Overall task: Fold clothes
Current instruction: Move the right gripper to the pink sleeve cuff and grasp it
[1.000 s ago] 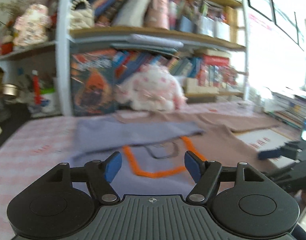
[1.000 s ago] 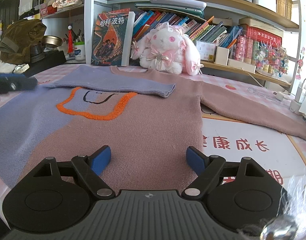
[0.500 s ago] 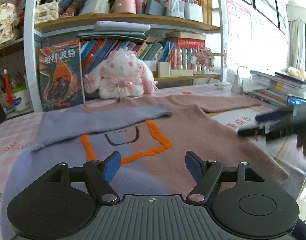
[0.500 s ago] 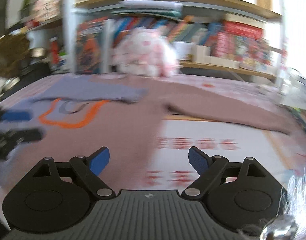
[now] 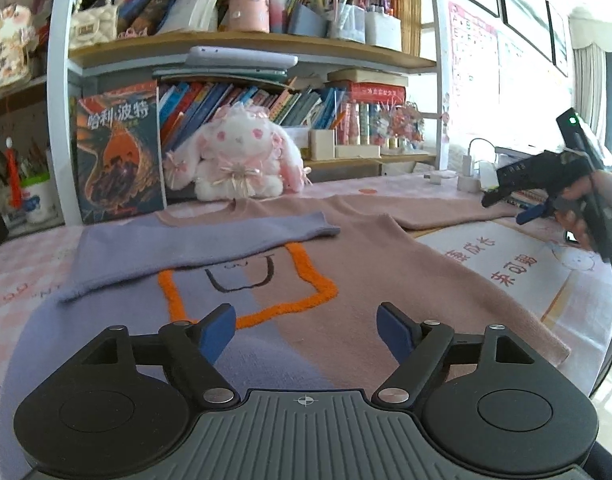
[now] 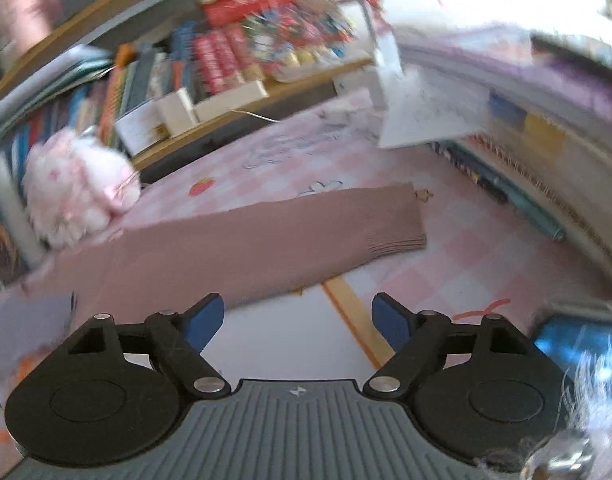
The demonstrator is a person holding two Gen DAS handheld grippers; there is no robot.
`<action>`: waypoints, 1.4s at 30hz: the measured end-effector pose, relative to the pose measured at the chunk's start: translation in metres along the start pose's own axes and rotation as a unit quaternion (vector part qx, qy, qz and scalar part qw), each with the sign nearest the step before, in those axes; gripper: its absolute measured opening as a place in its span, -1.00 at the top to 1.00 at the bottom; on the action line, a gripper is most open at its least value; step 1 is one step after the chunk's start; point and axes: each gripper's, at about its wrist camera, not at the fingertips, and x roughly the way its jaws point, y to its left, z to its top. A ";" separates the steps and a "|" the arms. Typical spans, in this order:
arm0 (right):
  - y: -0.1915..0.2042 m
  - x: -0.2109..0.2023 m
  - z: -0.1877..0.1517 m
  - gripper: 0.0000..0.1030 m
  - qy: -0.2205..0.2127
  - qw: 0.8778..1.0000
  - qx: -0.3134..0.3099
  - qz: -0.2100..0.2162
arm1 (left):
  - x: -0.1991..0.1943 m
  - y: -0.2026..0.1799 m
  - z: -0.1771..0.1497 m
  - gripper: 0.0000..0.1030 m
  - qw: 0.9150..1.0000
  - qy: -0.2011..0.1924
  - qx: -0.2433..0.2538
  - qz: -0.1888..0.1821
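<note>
A knit sweater (image 5: 386, 264), half lilac and half dusty pink with an orange square outline, lies flat on the table. Its lilac sleeve (image 5: 194, 244) is folded across the chest. Its pink sleeve (image 6: 266, 248) stretches out to the right, its cuff (image 6: 398, 236) flat on the pink checked cloth. My left gripper (image 5: 306, 330) is open and empty above the sweater's lower body. My right gripper (image 6: 298, 322) is open and empty, hovering short of the pink sleeve; it also shows in the left wrist view (image 5: 522, 204) above the sleeve's end.
A plush rabbit (image 5: 238, 160) and a book (image 5: 120, 156) stand at the back against a packed bookshelf (image 5: 246, 52). A white printed mat (image 5: 502, 256) lies right of the sweater. Stacked books (image 6: 526, 148) line the right side. A charger and cable (image 5: 470, 172) sit at the back right.
My right gripper has swung right, away from the sweater's body, and now faces the pink sleeve's cuff. My left gripper has steadied above the sweater's lower body. Both stay open.
</note>
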 end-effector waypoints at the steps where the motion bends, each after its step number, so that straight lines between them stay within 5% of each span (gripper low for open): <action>1: -0.001 0.005 0.005 -0.56 0.003 1.000 0.014 -0.005 | 0.001 0.000 0.000 -0.56 1.000 0.002 0.000 -0.001; 10: -0.021 0.031 0.030 -0.38 -0.017 0.990 0.134 -0.033 | 0.002 0.002 0.000 -0.56 1.000 0.007 -0.004 -0.014; 15: -0.045 0.041 0.030 0.30 -0.049 0.971 0.233 0.005 | 0.004 0.004 0.000 -0.56 1.000 0.013 -0.010 -0.017; 19: -0.058 0.051 0.029 0.48 -0.058 0.955 0.290 0.032 | 0.005 0.003 0.001 -0.56 1.000 0.016 -0.010 -0.013; 31: -0.049 0.080 0.064 0.49 -0.079 0.974 0.201 -0.069 | 0.008 0.003 0.000 -0.56 1.000 0.026 -0.012 -0.009; 38: -0.052 0.093 0.080 0.49 -0.027 0.990 0.117 -0.078 | 0.010 0.005 0.001 -0.56 0.999 0.030 -0.018 -0.011; 42: -0.039 0.097 0.081 0.77 0.002 0.995 0.057 -0.078 | 0.010 0.007 0.000 -0.56 0.999 0.029 -0.022 -0.014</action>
